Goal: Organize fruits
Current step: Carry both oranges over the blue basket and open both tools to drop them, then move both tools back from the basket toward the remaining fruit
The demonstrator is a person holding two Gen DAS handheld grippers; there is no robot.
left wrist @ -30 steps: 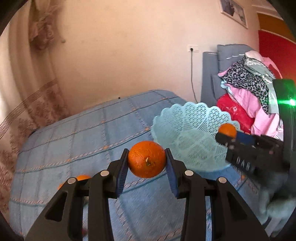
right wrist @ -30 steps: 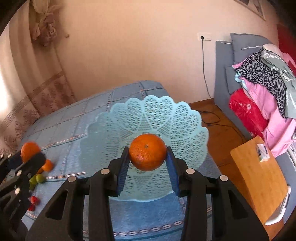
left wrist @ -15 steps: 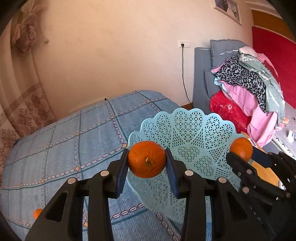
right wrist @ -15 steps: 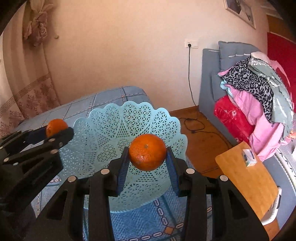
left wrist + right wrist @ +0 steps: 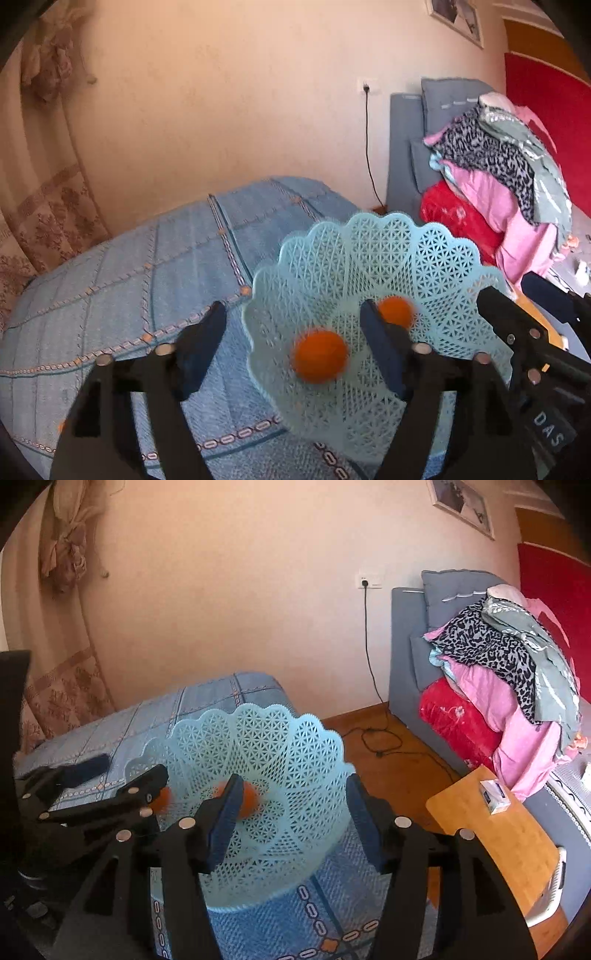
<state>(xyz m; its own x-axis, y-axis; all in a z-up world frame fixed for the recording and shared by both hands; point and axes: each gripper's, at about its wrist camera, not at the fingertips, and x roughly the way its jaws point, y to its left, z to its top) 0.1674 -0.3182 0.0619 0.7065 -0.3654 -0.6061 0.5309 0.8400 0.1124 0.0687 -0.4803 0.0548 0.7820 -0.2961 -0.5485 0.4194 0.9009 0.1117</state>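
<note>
left hand-held gripper point(image 5: 291, 343): wide apart, empty | right hand-held gripper point(image 5: 291, 808): wide apart, empty | oranges point(image 5: 320, 355) in basket point(image 5: 436, 251)

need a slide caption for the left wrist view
Left gripper open over the blue lattice basket, two oranges inside, right gripper open alongside.

Perforated plastic basket point(image 5: 417, 258) on woven cloth bedspread point(image 5: 147, 280).

Left claw point(image 5: 291, 347) spread wide, empty. Right claw point(image 5: 291, 812) likewise spread, empty; both side by side, tilted down.
</note>
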